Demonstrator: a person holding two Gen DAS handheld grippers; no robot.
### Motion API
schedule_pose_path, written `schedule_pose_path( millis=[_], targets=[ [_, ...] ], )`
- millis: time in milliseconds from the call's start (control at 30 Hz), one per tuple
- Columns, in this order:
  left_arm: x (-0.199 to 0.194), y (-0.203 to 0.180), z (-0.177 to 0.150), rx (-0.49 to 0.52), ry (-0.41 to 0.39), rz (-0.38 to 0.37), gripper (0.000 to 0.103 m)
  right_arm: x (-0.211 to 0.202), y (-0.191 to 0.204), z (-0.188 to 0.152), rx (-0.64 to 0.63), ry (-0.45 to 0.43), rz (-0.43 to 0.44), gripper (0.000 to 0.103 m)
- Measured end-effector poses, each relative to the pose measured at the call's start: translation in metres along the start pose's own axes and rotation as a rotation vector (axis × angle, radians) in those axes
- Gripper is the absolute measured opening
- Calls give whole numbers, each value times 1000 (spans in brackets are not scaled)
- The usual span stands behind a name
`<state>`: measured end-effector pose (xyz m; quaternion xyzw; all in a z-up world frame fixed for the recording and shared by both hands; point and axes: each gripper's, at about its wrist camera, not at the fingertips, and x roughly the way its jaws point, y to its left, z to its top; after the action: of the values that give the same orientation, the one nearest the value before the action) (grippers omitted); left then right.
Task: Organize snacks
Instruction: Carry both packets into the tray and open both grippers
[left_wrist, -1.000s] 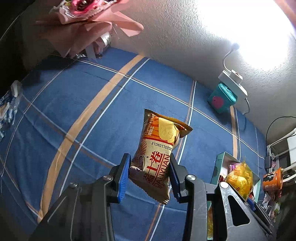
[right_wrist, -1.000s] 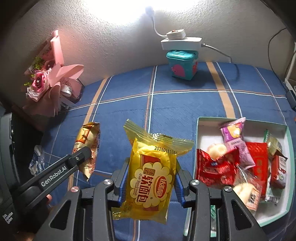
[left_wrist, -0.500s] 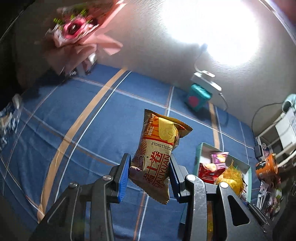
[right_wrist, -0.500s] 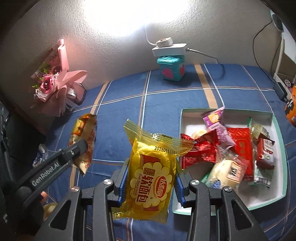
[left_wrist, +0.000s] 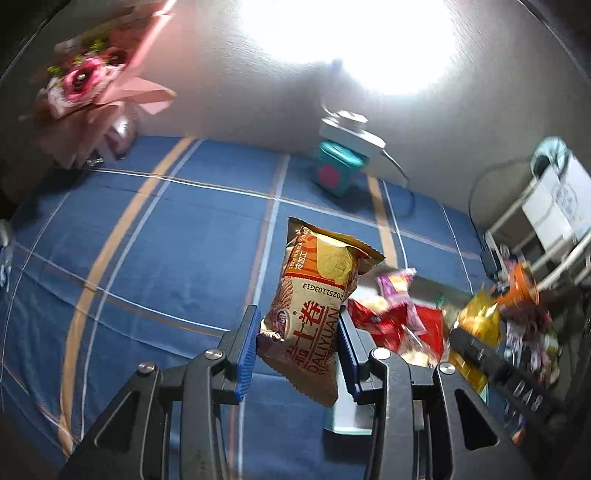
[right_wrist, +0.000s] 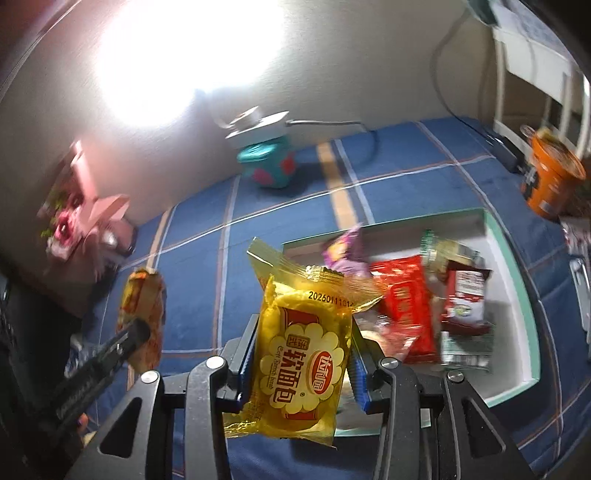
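Both grippers have swung toward teal-rimmed snack box (right_wrist: 517, 273) at right of blue plaid bed (left_wrist: 166, 258). Left gripper (left_wrist: 297, 350) pinches brown Daliyuan pack (left_wrist: 314, 306); right gripper (right_wrist: 303, 354) pinches yellow soft-bread pack (right_wrist: 303, 354), now nearly over box. Likely next: release into box.

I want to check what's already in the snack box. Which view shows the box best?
The right wrist view: the teal-rimmed box shows nearly whole, white floor and packets visible, only its near corner hidden behind the right gripper. The left wrist view shows blurred packets and a bit of rim behind the left gripper.
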<state>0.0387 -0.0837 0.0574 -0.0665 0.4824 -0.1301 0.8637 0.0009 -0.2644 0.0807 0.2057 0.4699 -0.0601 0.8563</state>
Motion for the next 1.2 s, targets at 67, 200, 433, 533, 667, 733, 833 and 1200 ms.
schedule_pose_path(
  millis=[67, 200, 433, 533, 667, 733, 833, 1200],
  targets=[
    [7, -12, -5, 37, 23, -4, 41, -3, -12, 2, 26, -7, -20, 44],
    [23, -30, -14, 93, 76, -14, 41, -6, -40, 6, 80, -13, -66, 44],
    [43, -47, -28, 140, 164, -36, 41, 2, -76, 4, 151, 28, -114, 44],
    [49, -53, -33, 163, 179, -30, 41, 9, -82, 3, 165, 51, -115, 44],
    [59, -55, -39, 159, 209, -39, 41, 17, -84, 1, 166, 72, -106, 44],
    [64, -56, -40, 162, 221, -39, 41, 20, -84, 0, 164, 81, -106, 44],
    [65, -58, -42, 164, 228, -54, 41, 23, -84, -2, 160, 91, -112, 44],
    [74, -74, -46, 212, 234, -65, 41, 24, -83, -3, 145, 95, -133, 44]
  ],
)
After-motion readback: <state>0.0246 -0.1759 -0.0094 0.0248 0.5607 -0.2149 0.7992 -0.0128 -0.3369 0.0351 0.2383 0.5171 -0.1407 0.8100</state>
